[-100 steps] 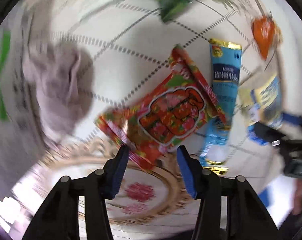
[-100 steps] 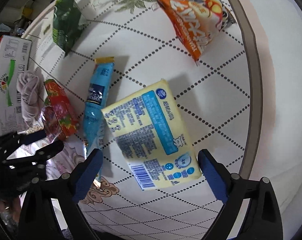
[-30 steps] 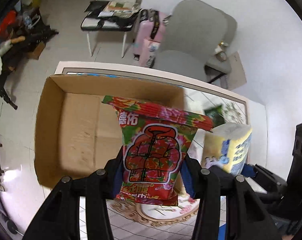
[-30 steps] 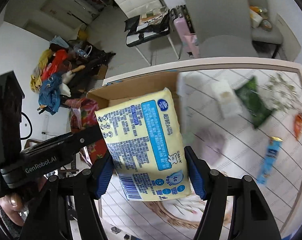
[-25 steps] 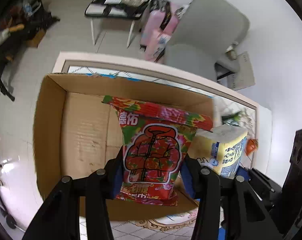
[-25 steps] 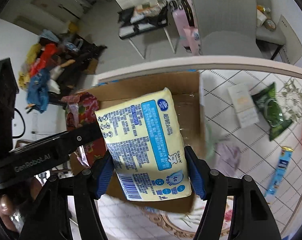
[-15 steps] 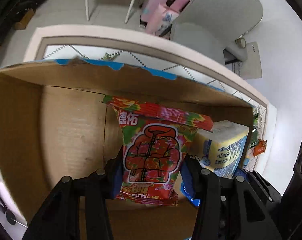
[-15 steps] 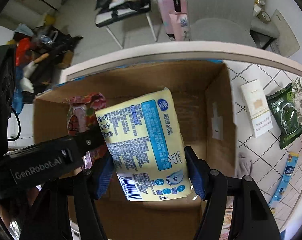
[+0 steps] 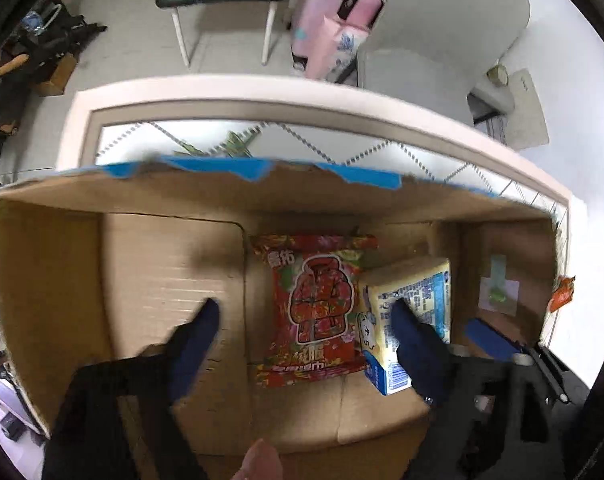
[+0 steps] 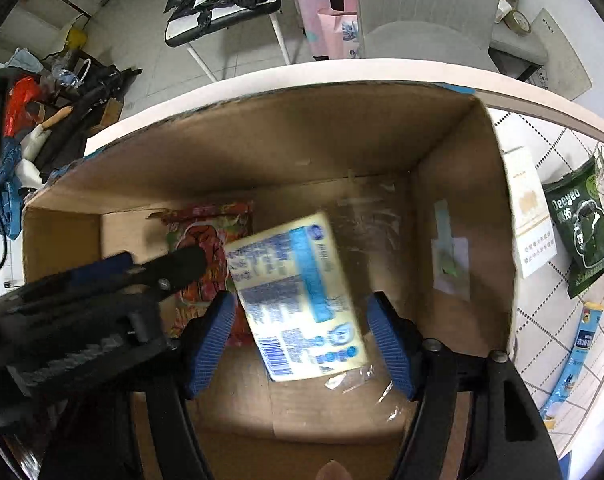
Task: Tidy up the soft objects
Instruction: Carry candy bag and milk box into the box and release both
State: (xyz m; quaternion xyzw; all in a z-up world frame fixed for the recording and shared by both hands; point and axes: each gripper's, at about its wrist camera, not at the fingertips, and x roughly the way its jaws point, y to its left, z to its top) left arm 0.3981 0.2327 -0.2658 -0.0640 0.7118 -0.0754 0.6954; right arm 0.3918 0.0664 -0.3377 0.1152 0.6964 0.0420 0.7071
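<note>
Cardboard box (image 9: 173, 280): holds red-green printed snack packet (image 9: 316, 308) and yellow-blue plastic tissue pack (image 10: 297, 300).
Left gripper (image 9: 306, 324): spread, released, packet lying ahead.
Right gripper (image 10: 302, 336): spread, pack loose between.
Left to do: green pouch (image 10: 582, 228), blue sachet (image 10: 578, 356), right on desk (image 10: 574, 392).

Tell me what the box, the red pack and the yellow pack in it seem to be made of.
Box: plain brown corrugated cardboard, matte, with a torn blue-printed rim. Red pack: glossy printed plastic film, crimped at its ends. Yellow pack: soft block in clear, shiny plastic wrap, with loose film trailing at its lower corner; probably tissues, though the contents are not visible.
</note>
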